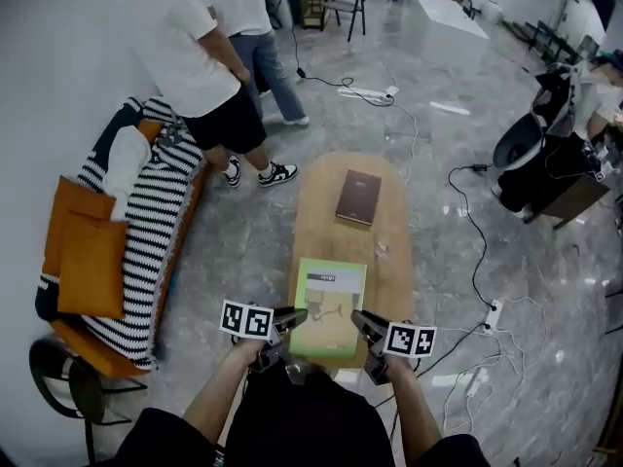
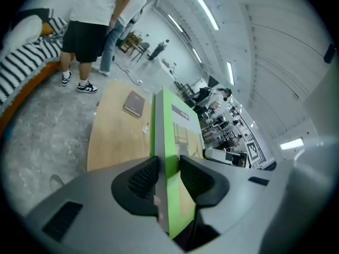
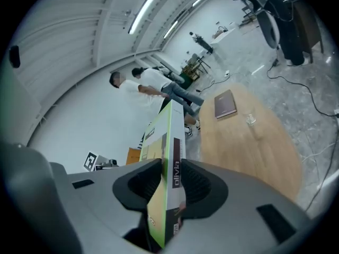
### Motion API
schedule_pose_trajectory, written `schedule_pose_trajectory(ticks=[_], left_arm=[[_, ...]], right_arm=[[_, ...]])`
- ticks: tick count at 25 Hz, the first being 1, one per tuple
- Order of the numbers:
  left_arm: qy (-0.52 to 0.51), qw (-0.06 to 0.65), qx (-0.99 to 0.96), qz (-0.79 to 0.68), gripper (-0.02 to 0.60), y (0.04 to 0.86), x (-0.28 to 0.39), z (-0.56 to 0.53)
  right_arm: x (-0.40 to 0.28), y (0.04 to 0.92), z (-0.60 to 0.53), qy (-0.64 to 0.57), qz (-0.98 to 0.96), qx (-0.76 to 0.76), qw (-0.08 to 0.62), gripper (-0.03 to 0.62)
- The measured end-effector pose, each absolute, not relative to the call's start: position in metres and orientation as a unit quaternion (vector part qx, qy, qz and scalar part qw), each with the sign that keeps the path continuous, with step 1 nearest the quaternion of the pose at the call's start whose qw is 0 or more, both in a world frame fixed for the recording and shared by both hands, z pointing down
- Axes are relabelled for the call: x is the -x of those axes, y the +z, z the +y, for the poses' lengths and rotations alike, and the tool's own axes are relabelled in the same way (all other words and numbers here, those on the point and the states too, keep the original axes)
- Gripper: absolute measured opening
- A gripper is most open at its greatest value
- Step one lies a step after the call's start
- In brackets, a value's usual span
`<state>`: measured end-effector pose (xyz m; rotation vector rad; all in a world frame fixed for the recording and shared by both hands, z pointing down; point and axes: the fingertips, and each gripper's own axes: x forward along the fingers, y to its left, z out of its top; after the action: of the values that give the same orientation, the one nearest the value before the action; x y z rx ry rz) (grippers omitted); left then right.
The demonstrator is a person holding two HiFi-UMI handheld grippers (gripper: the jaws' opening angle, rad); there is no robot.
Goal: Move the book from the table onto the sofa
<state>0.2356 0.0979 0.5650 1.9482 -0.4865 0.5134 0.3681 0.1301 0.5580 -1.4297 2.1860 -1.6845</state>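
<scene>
I hold a flat green book [image 1: 329, 309] by its two side edges, lifted over the near end of the oval wooden table [image 1: 389, 251]. My left gripper [image 1: 282, 324] is shut on its left edge. In the left gripper view the green book [image 2: 172, 136] stands edge-on between that gripper's [image 2: 168, 176] pads. My right gripper [image 1: 365, 324] is shut on the right edge. The right gripper view shows the book's spine [image 3: 167, 152] clamped in that gripper [image 3: 174, 181]. The striped sofa [image 1: 146, 222] with orange cushions lies to the left.
A brown book [image 1: 358, 197] lies on the far half of the table, with a small clear object [image 1: 382, 249] near it. Two people [image 1: 195, 56] stand by the sofa's far end. Cables and a power strip [image 1: 494, 314] trail over the floor at right.
</scene>
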Motion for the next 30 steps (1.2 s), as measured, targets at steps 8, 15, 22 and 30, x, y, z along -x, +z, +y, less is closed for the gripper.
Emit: schedule_pose_trajectory(ticks=[8,15,22,30], left_arm=[[0.145,0.525,-0.778,-0.313,0.137,0.555,-0.118,0.096],[0.074,0.537,-0.739,-0.4,0.137,0.552,0.019,0.095],[0.029,0.549,-0.71,-0.44,0.137,0.561,0.15,0.085],[0.01,0.543,-0.705,-0.455,0.137,0.561,0.25,0.057]], right_arm=[[-0.255,0.551,0.093,-0.541,0.758,0.362,-0.035,0.133],[-0.114,0.547,0.06,-0.531,0.796,0.279,-0.084,0.133],[0.023,0.55,0.032,-0.523,0.81,0.235,-0.121,0.132],[0.127,0.547,-0.004,-0.504,0.826,0.21,-0.141,0.127]])
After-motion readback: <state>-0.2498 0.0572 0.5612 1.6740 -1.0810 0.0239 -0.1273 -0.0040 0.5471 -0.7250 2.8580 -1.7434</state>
